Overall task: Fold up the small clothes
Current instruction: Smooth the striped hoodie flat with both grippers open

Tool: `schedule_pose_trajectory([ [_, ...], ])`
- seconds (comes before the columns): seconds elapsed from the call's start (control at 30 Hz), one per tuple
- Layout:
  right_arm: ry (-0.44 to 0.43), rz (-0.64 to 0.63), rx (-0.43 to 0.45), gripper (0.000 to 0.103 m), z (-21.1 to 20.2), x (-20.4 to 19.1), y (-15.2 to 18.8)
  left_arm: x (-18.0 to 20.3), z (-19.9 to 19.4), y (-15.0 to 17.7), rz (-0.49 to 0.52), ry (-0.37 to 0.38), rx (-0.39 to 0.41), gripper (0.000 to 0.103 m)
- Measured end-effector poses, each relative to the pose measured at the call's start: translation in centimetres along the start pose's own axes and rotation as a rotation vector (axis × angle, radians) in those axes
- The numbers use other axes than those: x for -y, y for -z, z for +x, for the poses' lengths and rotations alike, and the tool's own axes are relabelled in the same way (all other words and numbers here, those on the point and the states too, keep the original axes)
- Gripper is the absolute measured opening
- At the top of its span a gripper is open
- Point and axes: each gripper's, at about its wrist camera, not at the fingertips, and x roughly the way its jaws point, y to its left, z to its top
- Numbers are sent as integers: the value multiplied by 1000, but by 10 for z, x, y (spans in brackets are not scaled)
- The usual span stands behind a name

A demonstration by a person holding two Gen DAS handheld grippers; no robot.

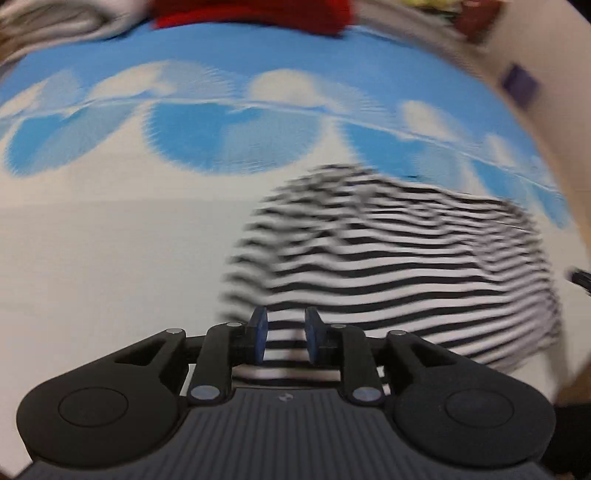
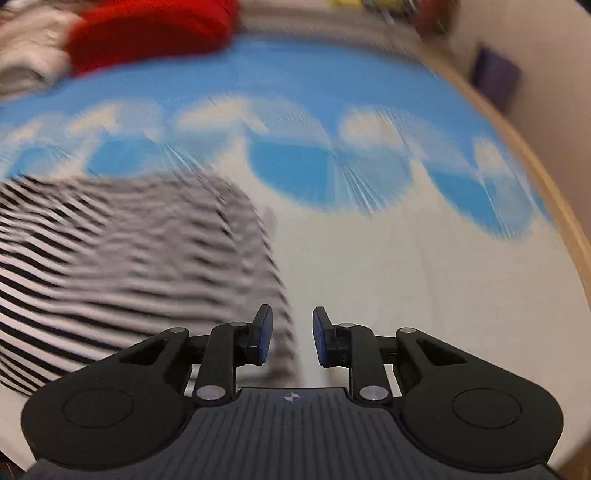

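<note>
The black-and-white striped garment (image 1: pixel 388 266) is lying bunched on a blue-and-white cloud-patterned cloth (image 1: pixel 110 236), its stripes running roughly side to side across both views; blur is hiding its outline, so its long axis cannot be told. The left gripper (image 1: pixel 284 334) is hovering over the garment's near edge with its jaws standing a little apart, the blue pads (image 1: pixel 258 332) not pressing on the fabric seen between them. The right gripper (image 2: pixel 292 334) is hanging at the garment's right edge, jaws likewise slightly parted and gripping nothing. A red cloth (image 2: pixel 147 33) and a pale heap (image 2: pixel 29 55) are sitting at the far edge.
</note>
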Motion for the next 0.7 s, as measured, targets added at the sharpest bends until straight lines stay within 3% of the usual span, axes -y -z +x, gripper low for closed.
schedule_pose_trajectory([
  [0.1,-215,-64,38,25,-2,-29,0,42,13,0,146,94,-21,30],
  [0.2,-395,-110,-33,25,15,-55,5,85,35,10,291,156,-45,30],
  [0.27,-362,-173,-120,26,36,-74,12,99,58,12,329,180,-54,34],
  [0.33,-271,-296,-213,25,61,-91,23,104,89,15,347,106,-109,36],
  [0.4,-267,-355,-199,25,61,-100,19,101,108,9,336,79,-152,37],
  [0.47,-283,-319,-202,25,58,-98,8,98,105,-8,263,76,-145,37],
  [0.57,-319,-252,-79,27,48,-86,-14,84,88,-29,157,84,-56,37],
  [0.63,-260,-165,-34,33,59,-73,-27,73,103,-36,111,-12,-73,37],
  [0.7,-144,-86,-91,33,84,-61,-33,63,124,-34,60,-45,-124,39],
])
